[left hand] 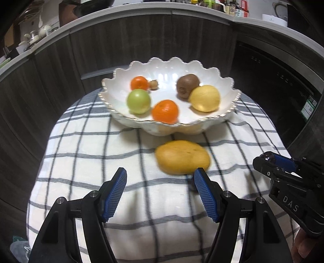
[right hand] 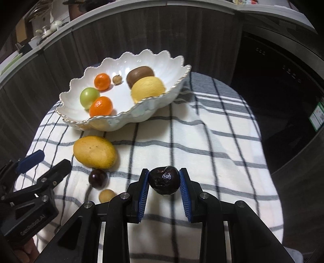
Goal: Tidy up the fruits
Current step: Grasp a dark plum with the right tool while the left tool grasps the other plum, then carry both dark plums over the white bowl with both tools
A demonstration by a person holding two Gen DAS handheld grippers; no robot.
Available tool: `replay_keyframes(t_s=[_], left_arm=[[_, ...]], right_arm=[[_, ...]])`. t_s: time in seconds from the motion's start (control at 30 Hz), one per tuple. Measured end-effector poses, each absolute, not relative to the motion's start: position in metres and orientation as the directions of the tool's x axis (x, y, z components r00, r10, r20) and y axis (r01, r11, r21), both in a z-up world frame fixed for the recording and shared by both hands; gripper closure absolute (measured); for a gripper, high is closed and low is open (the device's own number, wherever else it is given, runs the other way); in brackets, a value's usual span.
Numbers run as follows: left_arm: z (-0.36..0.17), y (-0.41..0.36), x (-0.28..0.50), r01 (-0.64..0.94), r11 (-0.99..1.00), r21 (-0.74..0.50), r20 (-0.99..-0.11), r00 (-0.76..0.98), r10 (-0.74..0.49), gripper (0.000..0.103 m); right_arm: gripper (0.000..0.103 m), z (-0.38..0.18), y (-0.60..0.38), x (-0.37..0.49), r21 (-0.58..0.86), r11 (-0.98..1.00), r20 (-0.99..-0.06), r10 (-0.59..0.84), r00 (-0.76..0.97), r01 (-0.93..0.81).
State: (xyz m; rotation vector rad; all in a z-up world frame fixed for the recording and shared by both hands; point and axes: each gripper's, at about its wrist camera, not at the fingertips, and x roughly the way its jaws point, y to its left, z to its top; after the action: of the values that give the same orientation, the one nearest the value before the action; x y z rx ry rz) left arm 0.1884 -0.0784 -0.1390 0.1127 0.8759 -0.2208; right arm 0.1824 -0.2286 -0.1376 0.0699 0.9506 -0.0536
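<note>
A white scalloped bowl (left hand: 222, 115) (right hand: 162, 101) sits on the checked cloth and holds two oranges (left hand: 165, 111), a green fruit (left hand: 138, 101), a kiwi (left hand: 187, 86), a lemon (left hand: 205, 98) and a small brown fruit (left hand: 154, 84). A yellow mango (left hand: 182, 156) (right hand: 95, 151) lies on the cloth in front of the bowl. My left gripper (left hand: 160, 182) is open, just short of the mango. My right gripper (right hand: 164, 179) is shut on a dark plum (right hand: 164, 180). Another dark plum (right hand: 98, 178) and a small tan fruit (right hand: 106, 195) lie beside the mango.
The checked cloth (left hand: 81, 161) covers a small round table. Dark wood cabinet panels (left hand: 50, 81) curve behind it, with a dark appliance (right hand: 283, 91) at the right. The countertop above carries teaware (left hand: 32, 38) and bottles (left hand: 232, 8).
</note>
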Motion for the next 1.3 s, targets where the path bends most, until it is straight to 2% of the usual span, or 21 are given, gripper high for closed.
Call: replay_keyframes(t_s=[0.2, 0.37, 0.6, 0.77, 1.3], left_arm=[[-0.151, -0.1, 0.188, 0.275, 0.961, 0.005, -0.791, 0.589, -0.164, 0.042], [-0.16, -0.109, 0.192, 0.298, 0.955, 0.006, -0.807, 0.565, -0.171, 0.059], [-0.172, -0.115, 0.198, 0.317, 0.948, -0.013, -0.825, 0.532, -0.19, 0.067], [-0.176, -0.117, 0.2, 0.322, 0.947, -0.024, -0.828, 0.524, -0.199, 0.077], [-0.144, -0.099, 0.19, 0.311, 0.949, -0.042, -0.786, 0.577, -0.223, 0.077]], right_arm=[[0.072, -0.139, -0.251, 0.171, 0.054, 0.991, -0.815, -0.026, 0.579, 0.12], [0.072, -0.144, -0.261, 0.168, 0.066, 0.988, -0.818, -0.028, 0.574, 0.142], [0.072, -0.147, -0.263, 0.17, 0.083, 0.986, -0.82, -0.015, 0.572, 0.145], [0.072, -0.151, -0.263, 0.171, 0.085, 0.986, -0.825, -0.013, 0.566, 0.147], [0.072, -0.135, -0.256, 0.17, 0.086, 0.987, -0.808, -0.009, 0.589, 0.134]])
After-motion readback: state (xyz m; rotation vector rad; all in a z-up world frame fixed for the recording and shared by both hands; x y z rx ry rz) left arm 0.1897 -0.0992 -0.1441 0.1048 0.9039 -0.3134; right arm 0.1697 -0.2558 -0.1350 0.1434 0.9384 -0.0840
